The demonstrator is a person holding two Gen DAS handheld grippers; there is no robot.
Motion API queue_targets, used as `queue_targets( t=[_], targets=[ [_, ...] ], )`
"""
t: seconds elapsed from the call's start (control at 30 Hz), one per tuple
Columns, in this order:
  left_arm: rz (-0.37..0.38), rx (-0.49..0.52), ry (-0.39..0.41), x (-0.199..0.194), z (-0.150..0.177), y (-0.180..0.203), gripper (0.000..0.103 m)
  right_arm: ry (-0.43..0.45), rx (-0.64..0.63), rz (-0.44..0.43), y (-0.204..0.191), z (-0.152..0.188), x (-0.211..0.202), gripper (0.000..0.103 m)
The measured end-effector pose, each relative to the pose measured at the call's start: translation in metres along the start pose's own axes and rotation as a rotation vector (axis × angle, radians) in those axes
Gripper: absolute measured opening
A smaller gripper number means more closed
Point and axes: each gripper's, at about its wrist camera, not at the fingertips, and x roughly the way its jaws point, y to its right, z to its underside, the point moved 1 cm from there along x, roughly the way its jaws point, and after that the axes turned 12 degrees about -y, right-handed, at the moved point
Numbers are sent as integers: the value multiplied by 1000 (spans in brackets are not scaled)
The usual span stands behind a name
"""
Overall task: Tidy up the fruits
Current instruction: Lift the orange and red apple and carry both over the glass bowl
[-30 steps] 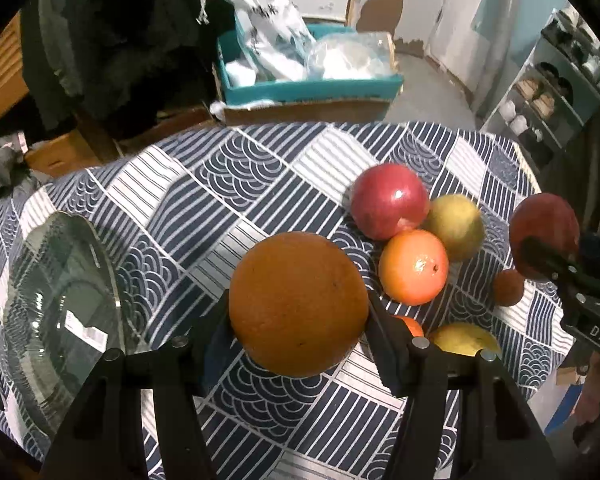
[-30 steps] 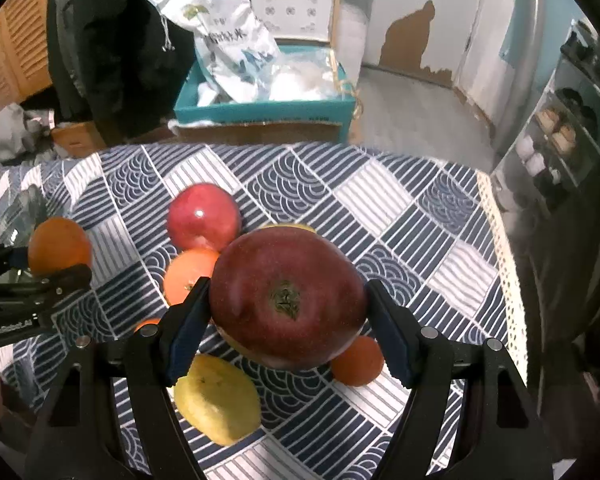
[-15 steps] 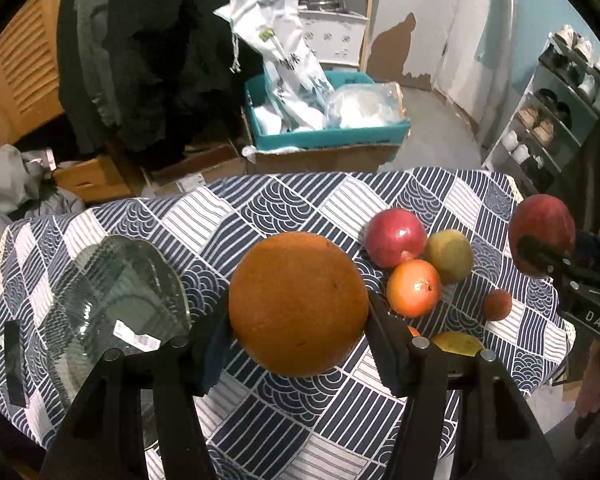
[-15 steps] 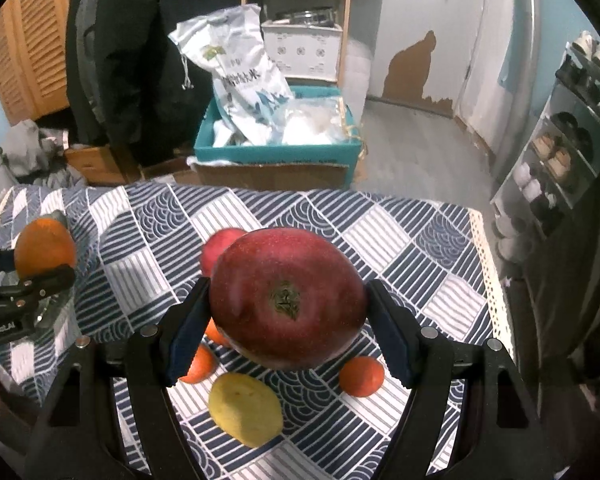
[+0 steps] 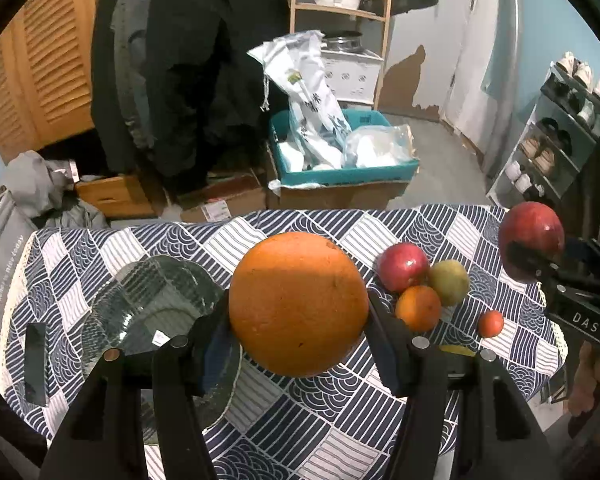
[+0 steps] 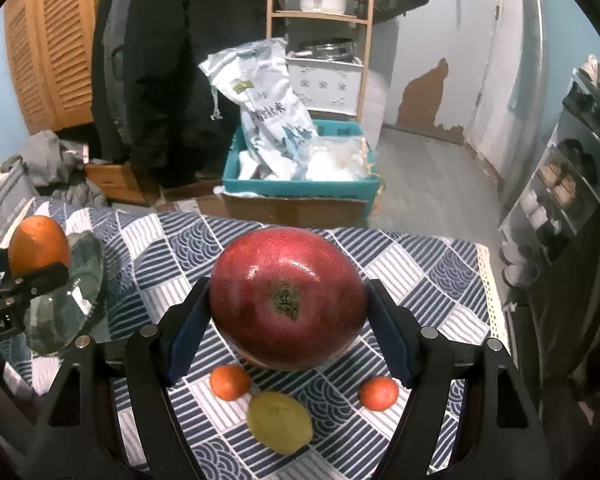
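Fruit in both claws right now. The left claw (image 5: 298, 312) is clamped on a big orange (image 5: 298, 304), pads pressed to either side of it, held up in the air above the counter (image 5: 324, 420) with its blue and white patterned cloth. The right claw (image 6: 288, 316) has a large red apple (image 6: 286, 298) squeezed between its pads, stem end facing the camera, also lifted clear of the cloth.

From the left claw's camera, a clear glass plate (image 5: 140, 304) sits on the counter at about 9 o'clock from the orange, partly behind the left finger. Over at 3 o'clock there's a little cluster: a smaller red apple (image 5: 402, 266), a greenish pear (image 5: 450, 282) touching it, and a mid-size orange (image 5: 418, 307) tucked just in front of both. A small tangerine (image 5: 491, 323) lies apart from them, further toward 3 o'clock.

From the right claw's camera, a lemon (image 6: 280, 422) lies on the cloth at 6 o'clock below the held apple, with a tangerine on each side of it, not touching.

Beyond the counter at 12 o'clock, a teal crate (image 5: 340, 172) full of white bags sits on cardboard boxes.
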Motion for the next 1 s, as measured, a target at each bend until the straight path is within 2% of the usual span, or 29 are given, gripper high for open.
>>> queue_targets(
  t=[0.47,1.0],
  targets=[
    [-24,-58,38,-20,6,-34,63,42,-47,-66,-40,-21,-12,76],
    [-73,-158,22,-17,21,-93,63,13,-139,-144,-111,-44,4,76]
  ],
)
